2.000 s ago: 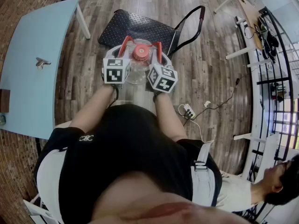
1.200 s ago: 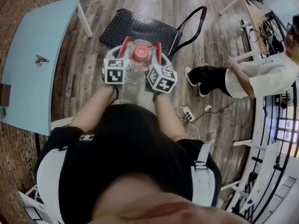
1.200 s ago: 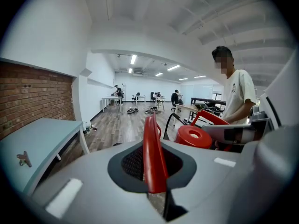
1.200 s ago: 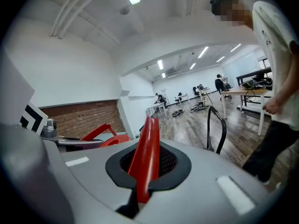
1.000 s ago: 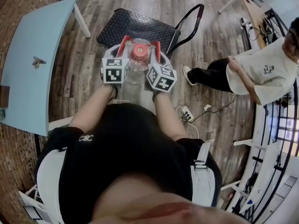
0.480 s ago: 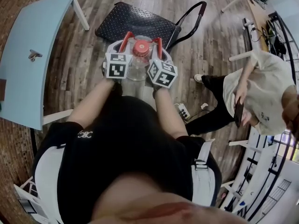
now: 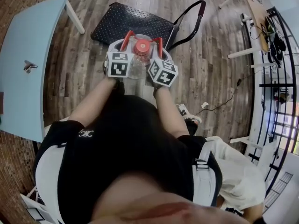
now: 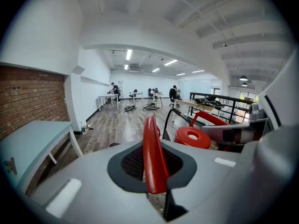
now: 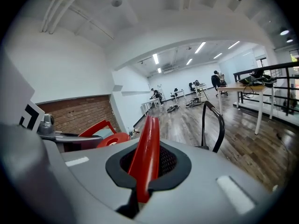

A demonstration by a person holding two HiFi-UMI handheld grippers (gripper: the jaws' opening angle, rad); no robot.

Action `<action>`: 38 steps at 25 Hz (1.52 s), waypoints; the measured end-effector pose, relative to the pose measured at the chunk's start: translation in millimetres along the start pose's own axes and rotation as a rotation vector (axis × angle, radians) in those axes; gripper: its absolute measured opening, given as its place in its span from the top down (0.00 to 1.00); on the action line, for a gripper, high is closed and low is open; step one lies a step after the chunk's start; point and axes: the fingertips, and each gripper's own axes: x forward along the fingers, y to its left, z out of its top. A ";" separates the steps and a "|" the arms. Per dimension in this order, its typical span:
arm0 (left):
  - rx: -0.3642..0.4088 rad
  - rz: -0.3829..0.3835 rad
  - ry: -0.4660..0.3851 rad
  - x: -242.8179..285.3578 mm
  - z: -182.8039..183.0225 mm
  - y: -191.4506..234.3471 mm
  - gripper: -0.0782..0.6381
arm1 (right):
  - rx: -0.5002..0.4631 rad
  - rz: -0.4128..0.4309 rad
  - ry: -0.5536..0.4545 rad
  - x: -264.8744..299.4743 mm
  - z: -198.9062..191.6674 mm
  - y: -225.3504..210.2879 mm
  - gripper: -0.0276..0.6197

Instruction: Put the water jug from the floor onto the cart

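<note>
The water jug (image 7: 136,68) is a clear bottle with a red cap (image 7: 141,47) and two red handles. It hangs between both grippers at the near edge of the black cart deck (image 7: 122,22); I cannot tell whether it touches the deck. My left gripper (image 7: 124,45) is shut on the left red handle (image 8: 153,157). My right gripper (image 7: 158,45) is shut on the right red handle (image 9: 145,155). The red cap (image 8: 192,136) shows between them, and the cap (image 9: 113,139) also shows in the right gripper view. The jug's lower body is hidden by the grippers.
The cart's black push handle (image 7: 189,14) rises at its right end. A pale blue table (image 7: 28,55) stands at the left on white legs. A power strip and cable (image 7: 205,107) lie on the wood floor at the right. A person in white (image 7: 233,178) crouches at lower right.
Both grippers have carried the jug forward toward the cart and a little lower. The bystander at the right has crossed down to the lower right corner.
</note>
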 end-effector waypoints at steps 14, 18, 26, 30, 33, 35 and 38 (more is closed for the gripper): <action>0.012 -0.086 0.043 131.9 45.1 57.8 0.85 | 0.023 -0.088 0.036 132.8 37.2 -14.8 0.94; -0.010 -0.118 0.088 165.7 51.7 82.3 0.85 | 0.041 -0.115 0.076 175.1 44.6 -12.1 0.94; -0.027 -0.167 0.077 214.0 72.6 126.8 0.84 | 0.045 -0.123 0.157 240.2 53.2 1.2 0.94; -0.035 -0.157 0.084 232.9 74.1 148.5 0.85 | 0.036 -0.117 0.191 262.8 51.0 10.5 0.93; -0.058 -0.163 0.131 250.5 66.3 158.6 0.85 | 0.039 -0.119 0.222 282.2 43.6 8.1 0.93; -0.065 -0.172 0.162 262.9 60.4 163.1 0.85 | 0.036 -0.123 0.236 295.9 39.9 5.3 0.93; -0.062 -0.206 0.192 285.1 44.8 163.3 0.84 | 0.033 -0.125 0.269 314.7 32.1 -3.8 0.93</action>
